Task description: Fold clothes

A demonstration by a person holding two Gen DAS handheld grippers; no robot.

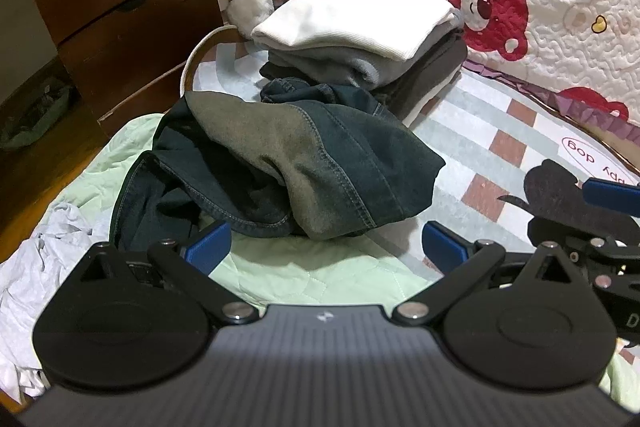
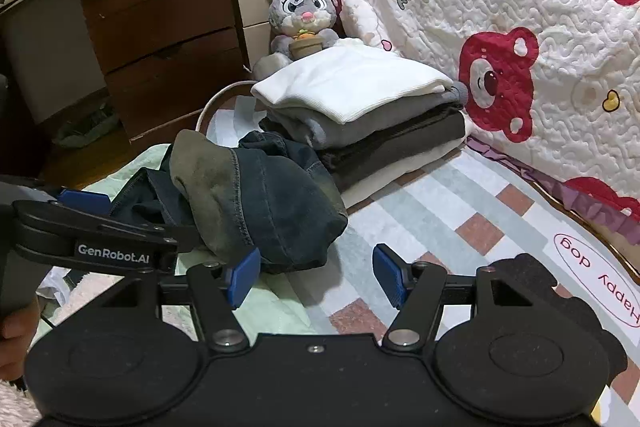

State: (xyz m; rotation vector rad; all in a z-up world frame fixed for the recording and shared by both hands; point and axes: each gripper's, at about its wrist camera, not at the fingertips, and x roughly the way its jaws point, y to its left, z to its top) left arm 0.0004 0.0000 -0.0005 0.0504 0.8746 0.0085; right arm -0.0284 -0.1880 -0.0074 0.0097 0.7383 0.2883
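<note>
A: Where are the jeans (image 1: pixel 280 155) lying right now?

B: They are sitting in a crumpled heap on the bed (image 1: pixel 480 131), filling the middle of the left wrist view and the centre-left of the right wrist view. Behind them, toward the upper middle of both frames, the folded stack (image 1: pixel 352 27) is resting with a white piece on top.

A: And the tongs?

B: Both are standing released, with nothing between the blue pads. The left gripper (image 1: pixel 326 247) is gaping as wide as it goes, hovering over the pale green quilt (image 1: pixel 320 275) just short of the heap's near edge. The right gripper (image 2: pixel 316 277) is standing open too, a little narrower, over the striped sheet.

A: Which way is the heap lying from each?

B: For the left gripper it is lying straight ahead and slightly to the frame's left; the left pad is sitting just beside the denim hem. For the right gripper the heap is lying ahead and to the left, with the left gripper's arm crossing in front of it at the frame's left edge.

A: Long axis?

B: Hard to call, since the cloth is bunched, but the heap seems to be running from lower left to upper right in the left wrist view, with a faded panel and seam slanting across it.

A: So who is nearer?

B: The left, I would judge. It is looking best placed to pinch the near hem, while the right would need to swing leftward.
</note>
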